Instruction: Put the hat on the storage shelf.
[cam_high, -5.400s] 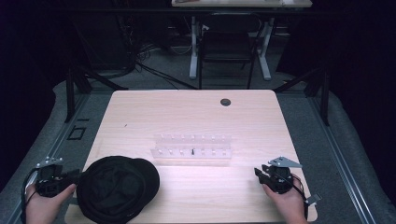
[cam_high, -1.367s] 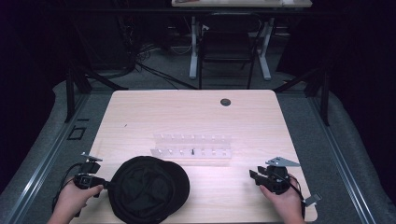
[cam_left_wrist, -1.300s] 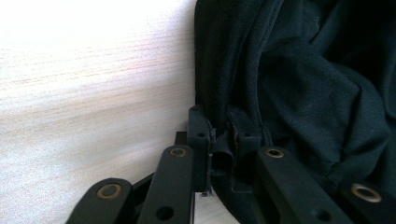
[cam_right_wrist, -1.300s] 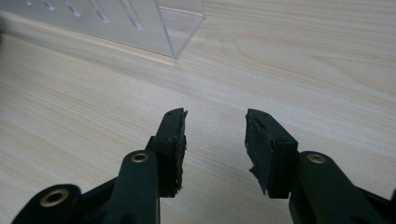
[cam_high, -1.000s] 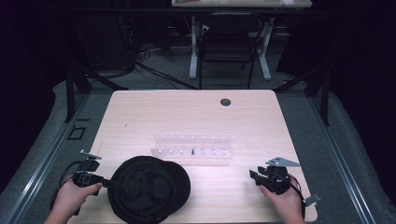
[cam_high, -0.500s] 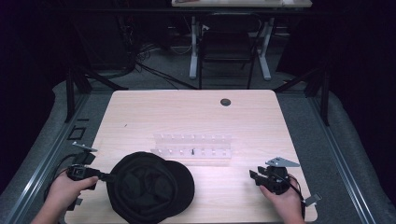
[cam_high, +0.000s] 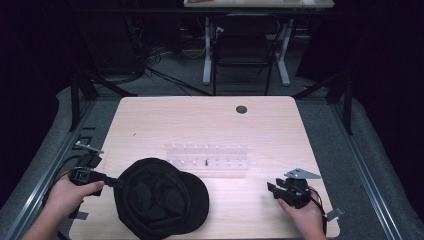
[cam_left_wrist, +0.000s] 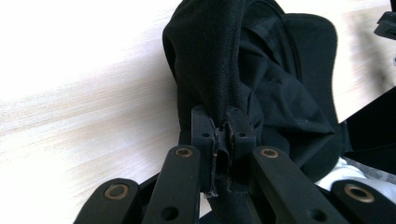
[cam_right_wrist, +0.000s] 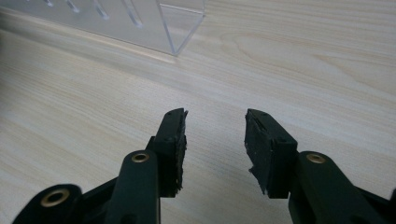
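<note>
**Black cap pinched at its edge by the left tongs**

Black fabric cap (cam_high: 161, 202) sits at the near-left of the table (cam_high: 210, 125), crown down, hollow side up, brim toward the right. Left gripper (cam_high: 111, 181) is clamped tight on the cap's left edge; the left gripper view has the pads nipped together w/ a fold of cloth (cam_left_wrist: 210, 70) running up from between them, so that side looks raised off the wood. Right gripper (cam_high: 272, 189) hovers near the table's right edge, well apart from the cap, jaws spread w/ nothing between them, bare wood under them in its own view (cam_right_wrist: 215, 140).

Step in hand, as I read it: picking up or turning over the cap by one edge. Next move prob. calls for a firm pinch as the cloth sags, plus the right gripper coming across to take the brim or far rim, else the cap just dangles.

Clear plastic rack (cam_high: 207, 157) stands just beyond the cap, mid-table; small dark hole (cam_high: 241, 109) farther back.

Views differ: high view gives the layout & spacing; left gripper view gives the actual bite on the fabric; right gripper view gives the rack's corner (cam_right_wrist: 180, 28) close ahead.
</note>
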